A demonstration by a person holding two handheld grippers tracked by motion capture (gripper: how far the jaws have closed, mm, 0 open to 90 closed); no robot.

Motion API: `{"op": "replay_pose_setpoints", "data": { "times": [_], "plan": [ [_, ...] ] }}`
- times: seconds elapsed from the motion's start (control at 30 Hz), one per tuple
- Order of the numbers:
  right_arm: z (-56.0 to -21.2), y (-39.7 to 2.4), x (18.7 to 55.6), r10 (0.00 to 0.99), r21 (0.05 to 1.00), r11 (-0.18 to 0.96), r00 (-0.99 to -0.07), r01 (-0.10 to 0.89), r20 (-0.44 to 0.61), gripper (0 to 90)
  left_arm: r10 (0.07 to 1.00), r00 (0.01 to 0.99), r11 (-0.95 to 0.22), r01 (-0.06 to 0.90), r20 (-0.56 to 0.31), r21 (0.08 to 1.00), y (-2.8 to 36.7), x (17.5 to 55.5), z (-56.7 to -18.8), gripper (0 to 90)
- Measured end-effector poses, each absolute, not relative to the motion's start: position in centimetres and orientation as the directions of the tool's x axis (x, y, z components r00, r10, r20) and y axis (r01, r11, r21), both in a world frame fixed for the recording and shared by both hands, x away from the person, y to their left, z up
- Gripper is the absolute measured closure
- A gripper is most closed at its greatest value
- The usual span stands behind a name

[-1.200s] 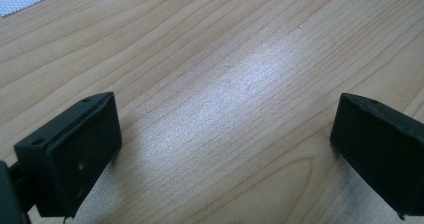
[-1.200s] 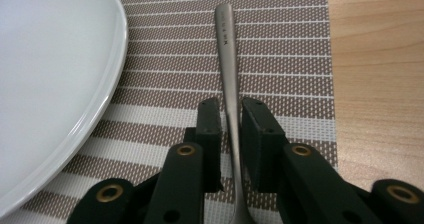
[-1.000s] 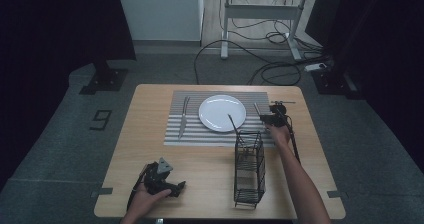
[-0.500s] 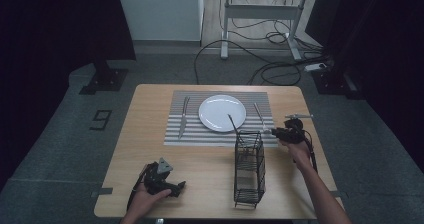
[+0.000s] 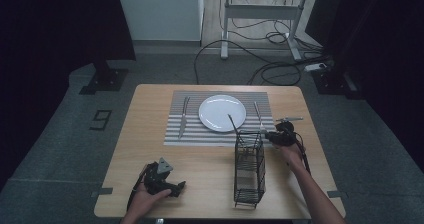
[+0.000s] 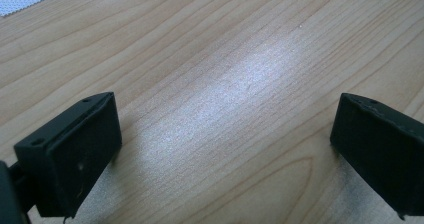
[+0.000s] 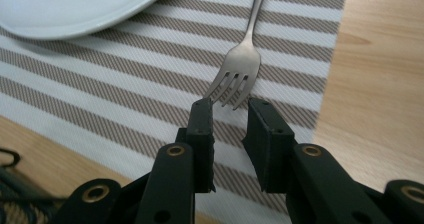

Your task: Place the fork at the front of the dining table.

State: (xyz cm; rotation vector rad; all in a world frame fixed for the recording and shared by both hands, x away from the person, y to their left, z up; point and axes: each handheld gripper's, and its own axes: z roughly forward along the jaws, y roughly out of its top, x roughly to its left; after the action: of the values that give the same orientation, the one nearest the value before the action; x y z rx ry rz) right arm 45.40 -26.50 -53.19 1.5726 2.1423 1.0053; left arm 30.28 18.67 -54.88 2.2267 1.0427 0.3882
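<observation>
the right gripper (image 7: 229, 109) has drawn back from the fork (image 7: 241, 66) on the striped mat (image 7: 125, 89), jaws apart and empty, suggesting placement is done, while the left gripper (image 6: 225, 134) rests wide apart on the surface (image 5: 210, 169).

A dark "9" marker (image 5: 102, 118) on the grey floor (image 5: 60, 134).

Table (image 5: 150, 134): light wood, visible grain. Placemat (image 5: 192, 133): white with brown-grey stripes. Plate (image 5: 222, 112) at the mat's centre: plain white. Fork (image 7: 243, 59) at the plate's 3 o'clock and knife (image 5: 183, 118) at 9 o'clock: silver metal. Wire rack (image 5: 249, 168) at 6 o'clock: black. Floor (image 5: 60, 149): grey.
</observation>
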Motion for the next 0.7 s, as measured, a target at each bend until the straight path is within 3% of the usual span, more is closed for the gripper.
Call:
{"op": "replay_pose_setpoints", "data": {
  "times": [0.37,0.7],
  "plan": [
    [-53.1,-25.7,46.3,0.918,0.697,0.112,-0.341,0.709,0.200,70.1,0.767,0.642,-0.480,0.578,-0.004,0.660,18.7,30.3,-54.9,0.0],
    [-51.4,-27.7,44.2,0.905,0.741,0.084,-0.362,0.666,0.222,66.1,0.767,0.641,-0.480,0.578,-0.003,0.660,18.7,30.3,-54.9,0.0]
  ]
}}
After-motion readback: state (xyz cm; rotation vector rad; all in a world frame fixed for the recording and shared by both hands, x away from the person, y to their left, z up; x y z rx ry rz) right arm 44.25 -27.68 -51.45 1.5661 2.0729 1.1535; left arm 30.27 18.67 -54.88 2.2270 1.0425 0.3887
